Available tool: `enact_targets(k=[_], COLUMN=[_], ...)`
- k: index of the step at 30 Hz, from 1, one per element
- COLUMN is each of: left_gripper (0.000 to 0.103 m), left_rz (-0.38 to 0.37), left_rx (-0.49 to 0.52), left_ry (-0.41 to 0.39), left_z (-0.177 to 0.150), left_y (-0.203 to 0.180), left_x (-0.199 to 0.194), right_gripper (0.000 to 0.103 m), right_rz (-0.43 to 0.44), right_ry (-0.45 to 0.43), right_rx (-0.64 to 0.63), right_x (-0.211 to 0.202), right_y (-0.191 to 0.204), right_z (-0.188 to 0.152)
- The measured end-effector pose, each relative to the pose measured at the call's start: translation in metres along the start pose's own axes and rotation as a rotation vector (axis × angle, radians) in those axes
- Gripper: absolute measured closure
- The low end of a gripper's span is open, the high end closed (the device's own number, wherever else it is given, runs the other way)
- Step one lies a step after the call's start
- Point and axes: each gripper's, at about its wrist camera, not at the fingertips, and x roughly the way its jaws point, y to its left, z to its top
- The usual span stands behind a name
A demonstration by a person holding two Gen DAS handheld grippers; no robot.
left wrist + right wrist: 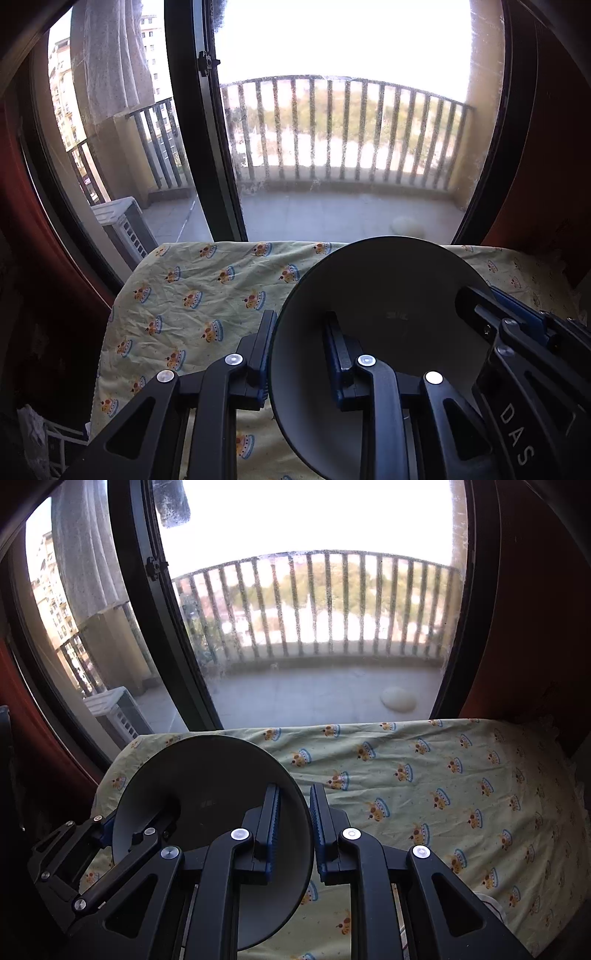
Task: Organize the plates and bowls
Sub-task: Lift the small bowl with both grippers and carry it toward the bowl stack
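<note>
A round plate with a pale face and dark rim (380, 317) is held on edge above the table, gripped from both sides. My left gripper (301, 350) is shut on its left rim. My right gripper (295, 823) is shut on its right rim; the plate also shows in the right wrist view (210, 786). The right gripper shows at the right of the left wrist view (517, 332), and the left gripper at the left of the right wrist view (122, 834).
The table is covered by a yellow cloth printed with crowns (192, 295), also seen in the right wrist view (443, 782). Behind it is a glass balcony door with a dark frame (207, 147), a railing (351, 129) and an air-conditioner unit (122, 225).
</note>
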Motion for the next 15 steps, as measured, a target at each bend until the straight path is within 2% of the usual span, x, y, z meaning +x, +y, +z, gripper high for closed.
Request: enact_targets(k=[15], left_gripper=[0.080], left_rz=[-0.016], left_rx=[-0.020], left_ry=[0.059], left_z=[-0.071], left_y=[-0.028], left_x=[-0.029], right_gripper=[0.083], right_rz=[-0.008], right_ry=[0.036], right_rx=[-0.020], right_x=[-0.045], right_y=[-0.027], right_z=[-0.077])
